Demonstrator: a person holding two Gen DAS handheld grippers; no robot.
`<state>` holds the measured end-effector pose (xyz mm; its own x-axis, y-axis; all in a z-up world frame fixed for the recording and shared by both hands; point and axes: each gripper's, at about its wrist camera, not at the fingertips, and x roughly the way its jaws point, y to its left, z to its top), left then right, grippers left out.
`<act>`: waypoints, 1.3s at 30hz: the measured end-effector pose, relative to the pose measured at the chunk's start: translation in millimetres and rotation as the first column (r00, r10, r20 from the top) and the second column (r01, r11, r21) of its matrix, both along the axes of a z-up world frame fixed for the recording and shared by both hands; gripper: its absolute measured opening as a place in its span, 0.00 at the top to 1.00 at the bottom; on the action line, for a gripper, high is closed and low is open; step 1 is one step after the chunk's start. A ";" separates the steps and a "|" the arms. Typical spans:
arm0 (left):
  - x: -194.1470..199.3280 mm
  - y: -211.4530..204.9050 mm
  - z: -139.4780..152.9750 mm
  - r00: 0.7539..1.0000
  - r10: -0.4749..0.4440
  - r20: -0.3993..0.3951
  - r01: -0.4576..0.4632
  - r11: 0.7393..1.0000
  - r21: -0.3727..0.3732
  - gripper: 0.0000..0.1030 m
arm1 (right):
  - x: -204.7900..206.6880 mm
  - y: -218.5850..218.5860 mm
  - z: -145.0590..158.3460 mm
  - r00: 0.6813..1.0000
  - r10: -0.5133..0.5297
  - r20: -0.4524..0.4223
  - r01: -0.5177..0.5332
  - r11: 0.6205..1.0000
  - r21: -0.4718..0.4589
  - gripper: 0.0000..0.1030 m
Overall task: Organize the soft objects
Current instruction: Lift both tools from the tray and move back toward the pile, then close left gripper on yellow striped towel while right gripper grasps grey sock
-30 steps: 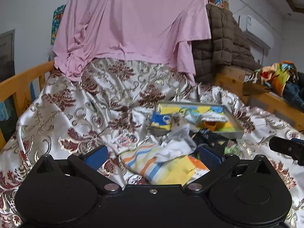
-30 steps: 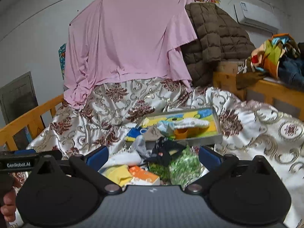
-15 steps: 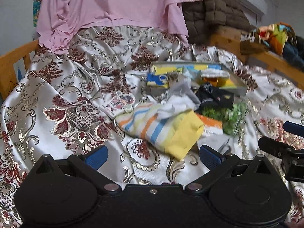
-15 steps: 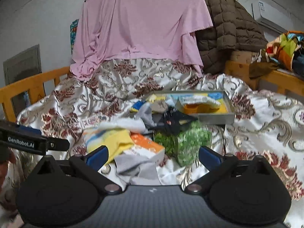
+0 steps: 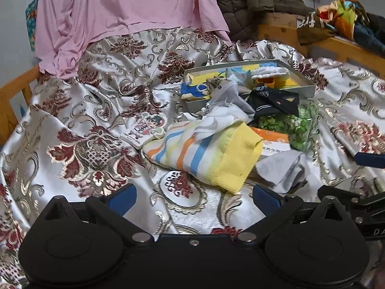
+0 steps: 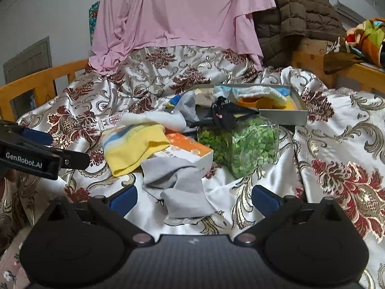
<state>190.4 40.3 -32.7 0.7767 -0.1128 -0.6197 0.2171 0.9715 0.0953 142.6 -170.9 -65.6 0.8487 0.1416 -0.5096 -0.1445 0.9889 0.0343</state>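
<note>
A heap of soft things lies on the patterned bedspread (image 5: 91, 149): a striped towel with a yellow end (image 5: 204, 154), a grey sock (image 6: 178, 187), white cloth (image 5: 216, 120), black fabric (image 5: 274, 101) and a clear bag of green bits (image 6: 240, 147). An orange and white box (image 6: 187, 151) sits among them. Behind stands a grey tray (image 5: 303, 82) with more cloths. My left gripper (image 5: 193, 198) is open, short of the towel. My right gripper (image 6: 193, 198) is open around the near end of the grey sock, not touching it.
A pink sheet (image 6: 180, 12) and a brown quilted jacket (image 6: 298, 16) hang at the back. Wooden bed rails run along the left (image 6: 41, 82) and right (image 5: 346, 45). Colourful clothes (image 5: 341, 16) lie on the right rail. A small printed card (image 5: 144, 130) rests left of the towel.
Both grippers have pulled back and tilted down, so the heap now lies farther ahead and the grey sock has come between the right fingers. Neither gripper has closed.
</note>
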 end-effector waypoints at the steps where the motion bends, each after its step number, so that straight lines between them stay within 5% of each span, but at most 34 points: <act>1: 0.9 0.2 -0.3 1.000 0.002 0.001 -0.002 1.000 0.006 0.01 | 0.1 1.1 -0.6 1.000 0.001 -0.001 -0.001 1.000 -0.006 0.00; 20: 20.5 -12.2 -2.4 0.997 -0.076 0.013 0.073 0.988 0.137 0.01 | 2.9 -0.6 -6.9 0.999 0.030 -0.029 -0.030 1.000 0.004 0.00; 29: 35.0 -13.3 -9.4 0.994 -0.107 -0.005 0.107 0.984 0.141 0.01 | 6.5 0.4 -8.7 0.999 0.042 -0.024 -0.042 0.999 0.002 0.00; 39: 57.7 -23.6 -17.4 0.977 -0.210 -0.032 0.212 0.958 0.194 0.01 | 34.1 1.1 -11.5 0.996 0.086 -0.023 -0.086 0.996 0.018 0.00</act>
